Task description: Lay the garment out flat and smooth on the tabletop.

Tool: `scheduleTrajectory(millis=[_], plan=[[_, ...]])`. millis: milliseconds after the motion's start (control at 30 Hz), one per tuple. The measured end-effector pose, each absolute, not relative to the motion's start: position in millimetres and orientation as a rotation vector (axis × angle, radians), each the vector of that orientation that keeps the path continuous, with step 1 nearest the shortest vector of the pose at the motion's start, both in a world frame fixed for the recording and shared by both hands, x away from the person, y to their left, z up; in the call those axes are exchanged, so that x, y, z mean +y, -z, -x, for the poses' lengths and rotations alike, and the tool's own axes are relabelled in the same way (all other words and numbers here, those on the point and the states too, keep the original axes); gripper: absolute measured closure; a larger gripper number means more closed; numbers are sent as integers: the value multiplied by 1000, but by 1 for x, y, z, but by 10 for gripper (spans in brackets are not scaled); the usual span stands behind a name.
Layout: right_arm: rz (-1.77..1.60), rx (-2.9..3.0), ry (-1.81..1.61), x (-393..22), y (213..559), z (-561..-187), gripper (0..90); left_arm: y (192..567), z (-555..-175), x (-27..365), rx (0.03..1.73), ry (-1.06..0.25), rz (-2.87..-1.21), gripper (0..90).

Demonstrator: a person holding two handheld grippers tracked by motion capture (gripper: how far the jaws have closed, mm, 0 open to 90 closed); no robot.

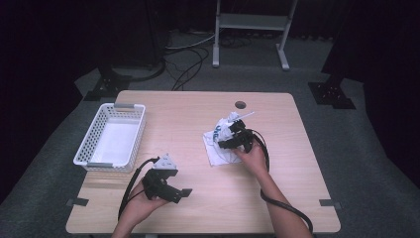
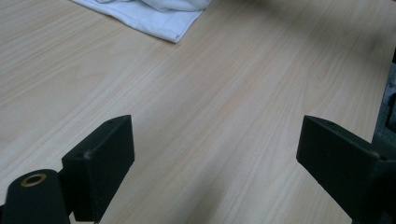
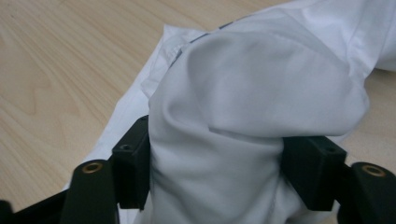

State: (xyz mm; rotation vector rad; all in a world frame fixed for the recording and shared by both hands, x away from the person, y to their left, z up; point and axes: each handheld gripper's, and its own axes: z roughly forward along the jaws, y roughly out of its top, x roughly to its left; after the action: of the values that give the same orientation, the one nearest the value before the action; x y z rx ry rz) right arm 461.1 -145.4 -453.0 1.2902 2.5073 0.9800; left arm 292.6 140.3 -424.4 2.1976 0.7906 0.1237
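While the left gripper waits low in the frame, jaws spread over bare table, the right gripper at centre pinches a bunched fold of the white cloth; that loose bulge may slip free.

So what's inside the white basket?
The white basket looks empty in the high view; its pale bottom shows. The corner behind its near wall is hidden.
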Motion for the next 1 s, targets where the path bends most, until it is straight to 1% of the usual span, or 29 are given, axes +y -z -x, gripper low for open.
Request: scheduleTrajectory(millis=[100,300,733,800,900,1000], plan=[[-1280,2524,-980,-148,454,-457,394,425,-293,139,787,-118,-2200,113],[-1247,2543,-981,-148,456,-446,421,425,-292,137,779,-114,-2202,113],[-1311,2567,-1025,-145,455,-408,421,423,-290,133,758,-109,-2206,113],[-1334,2568,-1050,-145,456,-402,420,423,-289,133,758,-111,-2207,113],[-1425,2560,-1137,-146,456,-392,391,422,-289,134,764,-115,-2204,113],[-1474,2576,-1203,-145,458,-381,394,421,-288,133,760,-112,-2198,113]])
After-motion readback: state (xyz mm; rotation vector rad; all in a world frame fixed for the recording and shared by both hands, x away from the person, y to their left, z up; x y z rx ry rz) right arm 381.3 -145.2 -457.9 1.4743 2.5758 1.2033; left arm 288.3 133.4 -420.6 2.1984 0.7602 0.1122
